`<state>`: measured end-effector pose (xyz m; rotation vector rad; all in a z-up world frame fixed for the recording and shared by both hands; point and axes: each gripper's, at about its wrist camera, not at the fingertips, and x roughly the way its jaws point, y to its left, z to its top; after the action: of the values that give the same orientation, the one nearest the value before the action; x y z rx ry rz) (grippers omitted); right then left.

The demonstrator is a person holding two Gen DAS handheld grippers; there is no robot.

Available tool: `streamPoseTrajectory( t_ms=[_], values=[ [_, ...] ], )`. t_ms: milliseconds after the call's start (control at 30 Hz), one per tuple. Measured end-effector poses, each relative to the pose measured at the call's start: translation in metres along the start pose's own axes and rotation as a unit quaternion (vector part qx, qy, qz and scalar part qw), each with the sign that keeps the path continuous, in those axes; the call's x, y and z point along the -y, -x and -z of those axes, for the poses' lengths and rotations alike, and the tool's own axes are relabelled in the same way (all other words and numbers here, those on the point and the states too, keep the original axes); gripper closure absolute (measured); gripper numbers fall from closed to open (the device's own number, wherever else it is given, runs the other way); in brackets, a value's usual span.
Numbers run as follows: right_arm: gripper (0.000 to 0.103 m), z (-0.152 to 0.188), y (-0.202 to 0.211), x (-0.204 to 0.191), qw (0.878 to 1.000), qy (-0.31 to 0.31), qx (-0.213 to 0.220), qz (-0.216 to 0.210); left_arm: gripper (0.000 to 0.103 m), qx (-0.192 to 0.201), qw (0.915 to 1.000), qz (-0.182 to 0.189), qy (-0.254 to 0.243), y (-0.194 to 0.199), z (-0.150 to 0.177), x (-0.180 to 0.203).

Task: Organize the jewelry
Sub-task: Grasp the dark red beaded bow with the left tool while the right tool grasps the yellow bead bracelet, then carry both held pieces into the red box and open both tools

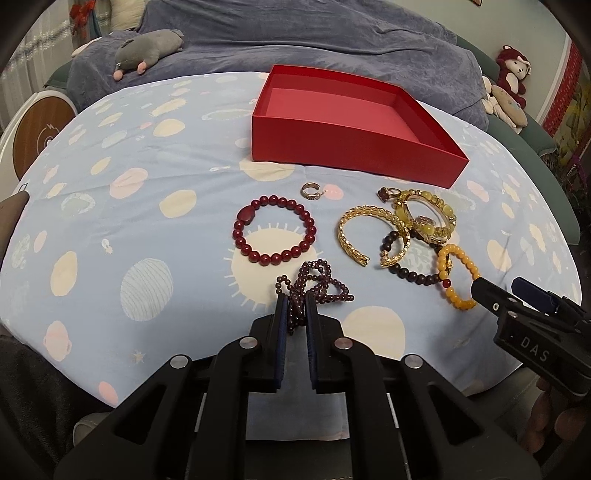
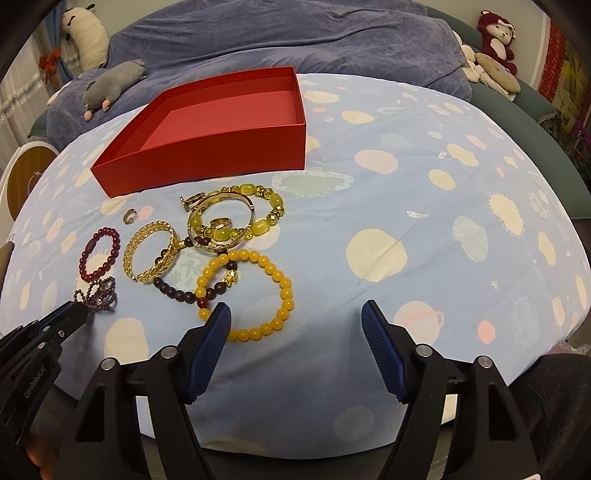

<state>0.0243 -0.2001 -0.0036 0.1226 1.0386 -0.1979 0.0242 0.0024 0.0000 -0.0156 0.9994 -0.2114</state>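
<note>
An empty red box stands on the planet-print cloth. My left gripper is shut on a dark purple bead string that still lies on the cloth. In front of the box lie a dark red bead bracelet, a small ring, a gold cuff, a yellow-stone bracelet, a dark brown bead bracelet and an amber bead bracelet. My right gripper is open and empty beside the amber bracelet.
The cloth covers a rounded surface that drops off at the near edge. A blue blanket with a grey plush toy lies behind. Plush toys sit at the back right. A round white device stands at the left.
</note>
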Motion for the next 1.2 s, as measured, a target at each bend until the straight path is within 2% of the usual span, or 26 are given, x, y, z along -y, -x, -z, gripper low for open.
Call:
streamPoseTrajectory(
  t_ms=[67, 133, 200, 267, 300, 333, 400, 700, 733, 1067, 1167, 1200],
  values=[
    [0.045, -0.002, -0.006, -0.002, 1.0, 0.007, -0.005, 0.004, 0.094, 0.001, 1.0, -0.003, 0.001, 0.0, 0.0, -0.002],
    [0.056, -0.002, -0.013, -0.002, 1.0, 0.011, -0.014, 0.003, 0.094, 0.0, 1.0, -0.004, 0.001, -0.001, 0.0, -0.004],
    [0.059, -0.002, -0.014, -0.002, 1.0, 0.012, -0.009, -0.002, 0.094, -0.002, 1.0, -0.002, 0.003, -0.002, 0.001, -0.005],
    [0.067, -0.003, -0.014, -0.003, 1.0, 0.016, -0.009, -0.011, 0.094, -0.004, 1.0, -0.002, 0.003, -0.003, 0.001, -0.005],
    [0.073, -0.003, -0.014, -0.003, 1.0, 0.019, -0.008, -0.016, 0.094, -0.005, 1.0, -0.002, 0.004, -0.004, 0.001, -0.006],
    [0.084, -0.003, -0.013, -0.004, 0.999, 0.023, -0.009, -0.023, 0.094, -0.005, 1.0, -0.002, 0.004, -0.004, 0.001, -0.006],
    [0.094, -0.003, -0.013, -0.007, 0.999, 0.028, -0.012, -0.029, 0.094, -0.006, 0.9999, 0.0, 0.008, -0.003, 0.0, -0.007],
    [0.096, -0.005, 0.018, 0.007, 0.999, 0.007, 0.007, -0.048, 0.094, 0.005, 1.0, 0.007, 0.005, 0.015, -0.005, -0.007],
    [0.096, -0.008, 0.024, 0.008, 0.999, 0.006, 0.009, -0.051, 0.096, 0.007, 0.9999, 0.009, 0.003, 0.02, -0.007, -0.006],
    [0.096, -0.06, 0.061, 0.006, 0.995, 0.033, 0.045, -0.077, 0.098, 0.028, 0.9989, 0.032, -0.018, 0.042, -0.049, -0.005],
    [0.096, -0.06, 0.062, 0.003, 0.995, 0.039, 0.047, -0.08, 0.089, 0.018, 0.9991, 0.037, -0.015, 0.037, -0.045, -0.01],
    [0.096, -0.057, 0.061, 0.002, 0.995, 0.039, 0.045, -0.081, 0.078, 0.013, 0.9992, 0.035, -0.011, 0.034, -0.041, -0.011]
  ],
)
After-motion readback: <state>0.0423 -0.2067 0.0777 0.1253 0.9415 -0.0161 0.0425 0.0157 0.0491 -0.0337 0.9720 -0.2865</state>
